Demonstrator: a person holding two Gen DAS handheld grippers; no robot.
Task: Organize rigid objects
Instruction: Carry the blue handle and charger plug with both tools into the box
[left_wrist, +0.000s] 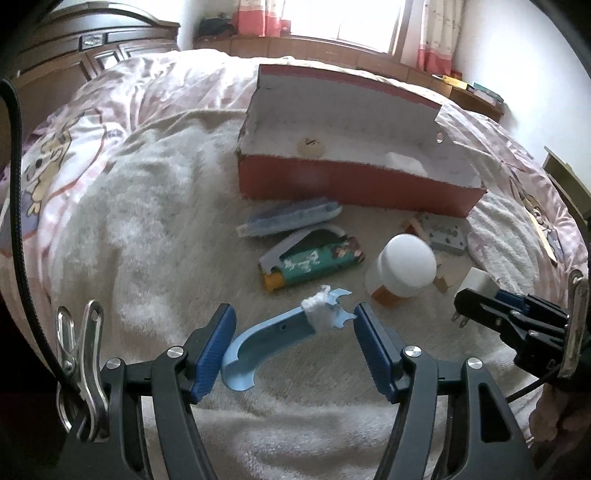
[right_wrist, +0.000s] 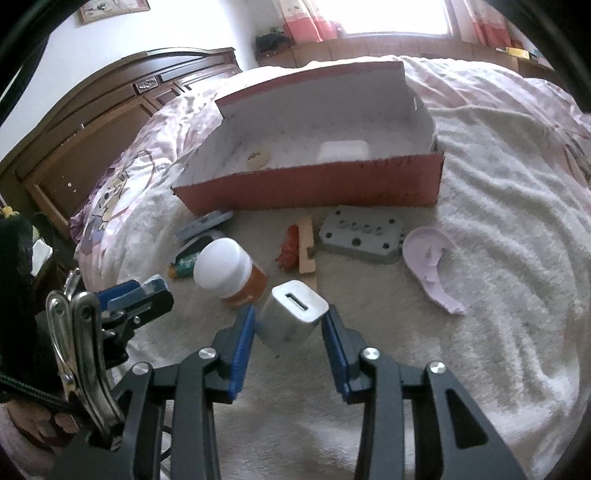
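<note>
The right gripper (right_wrist: 290, 328) has its jaws clenched on the white plug adapter (right_wrist: 293, 319), pads pressing its two side faces, the slotted end tilted up toward the box; from the left wrist view its metal prongs hang clear of the blanket (left_wrist: 147, 229), so it appears lifted rather than resting. The left gripper (left_wrist: 293, 341) stands released, jaws wide on either side of the blue curved plastic piece (left_wrist: 273, 332) that lies on the bed — neither pad seems to touch it.

The step in hand, as I judge it, is carrying the adapter into the red cardboard box (right_wrist: 314, 184), which sits further back on the bed with a white block (right_wrist: 343, 151) and a small round disc (right_wrist: 258, 157) already inside. To do it well: raise the adapter enough to clear the near wall of the box; pass beside the white-capped bottle (right_wrist: 229, 271) without knocking it over; lower over a bare part of the floor, away from the block, before letting go — the grip looks slightly skewed, so a slow, level carry is safer than a swing.
</note>
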